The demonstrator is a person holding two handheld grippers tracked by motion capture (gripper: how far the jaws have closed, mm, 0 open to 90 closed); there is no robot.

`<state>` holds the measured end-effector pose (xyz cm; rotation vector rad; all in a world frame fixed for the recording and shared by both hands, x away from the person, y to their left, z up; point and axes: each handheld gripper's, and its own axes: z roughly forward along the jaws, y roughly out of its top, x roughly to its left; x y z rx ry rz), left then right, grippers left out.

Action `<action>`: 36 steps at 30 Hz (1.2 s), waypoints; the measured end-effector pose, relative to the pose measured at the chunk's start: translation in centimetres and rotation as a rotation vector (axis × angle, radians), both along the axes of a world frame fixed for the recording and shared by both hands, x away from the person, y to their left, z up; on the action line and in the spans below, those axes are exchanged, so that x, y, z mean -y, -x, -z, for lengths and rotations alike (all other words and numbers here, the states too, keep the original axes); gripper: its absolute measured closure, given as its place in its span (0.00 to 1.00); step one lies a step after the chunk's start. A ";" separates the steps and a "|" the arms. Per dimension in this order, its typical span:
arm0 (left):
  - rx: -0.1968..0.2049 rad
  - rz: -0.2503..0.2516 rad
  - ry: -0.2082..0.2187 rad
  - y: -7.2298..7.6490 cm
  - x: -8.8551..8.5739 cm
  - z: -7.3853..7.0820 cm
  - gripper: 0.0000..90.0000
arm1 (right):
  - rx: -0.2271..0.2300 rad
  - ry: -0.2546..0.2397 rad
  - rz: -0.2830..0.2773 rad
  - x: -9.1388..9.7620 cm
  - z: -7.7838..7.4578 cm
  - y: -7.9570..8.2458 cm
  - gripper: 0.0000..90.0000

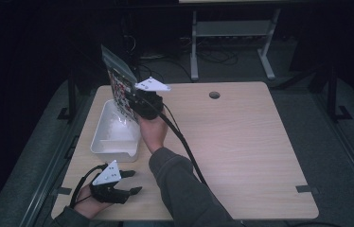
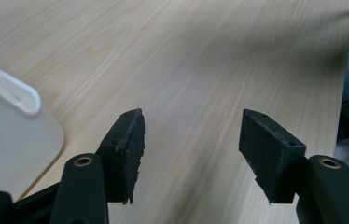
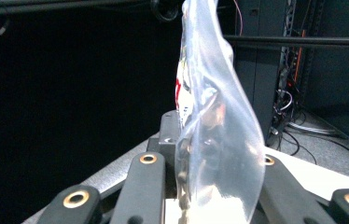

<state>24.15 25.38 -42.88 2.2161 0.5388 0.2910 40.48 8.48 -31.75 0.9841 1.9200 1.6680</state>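
A clear plastic bag [image 1: 118,78] with printed red and white contents stands upright above the white tub [image 1: 95,141] at the table's left. My right gripper [image 1: 130,101] is shut on the bag's lower part, reaching in from the right. In the right gripper view the bag [image 3: 212,116] rises between the jaws and hides part of the right one; the right gripper [image 3: 210,156] grips it low down. My left gripper [image 1: 135,182] rests near the table's front left corner, open. In its own view the left gripper [image 2: 191,140] has only bare wood between its pads.
The wooden table [image 1: 241,142] stretches wide to the right, with a cable hole [image 1: 214,95] near its far edge. The tub's rounded corner [image 2: 9,135] sits just left of the left jaws. A cable [image 1: 184,142] trails from the right gripper along the sleeve.
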 end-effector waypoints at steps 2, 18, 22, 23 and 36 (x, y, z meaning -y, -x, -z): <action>0.005 0.000 -0.006 0.0 -0.1 0.0 0.44 | -0.002 0.007 0.004 -0.6 0.2 -0.4 0.83; 0.000 -0.015 -0.015 -0.3 -0.8 0.0 0.42 | -0.028 0.025 0.039 -3.1 2.8 -1.9 0.83; -0.002 -0.014 -0.015 -0.5 -0.9 0.1 0.42 | -0.048 0.019 0.044 -3.5 3.4 -2.2 0.83; -0.004 -0.016 -0.015 -0.5 -0.9 0.1 0.42 | -0.051 0.022 0.043 -3.6 3.5 -2.3 0.83; -0.010 -0.009 -0.018 -0.6 -1.0 0.3 0.42 | -0.074 0.034 0.034 -4.5 6.0 -2.5 0.82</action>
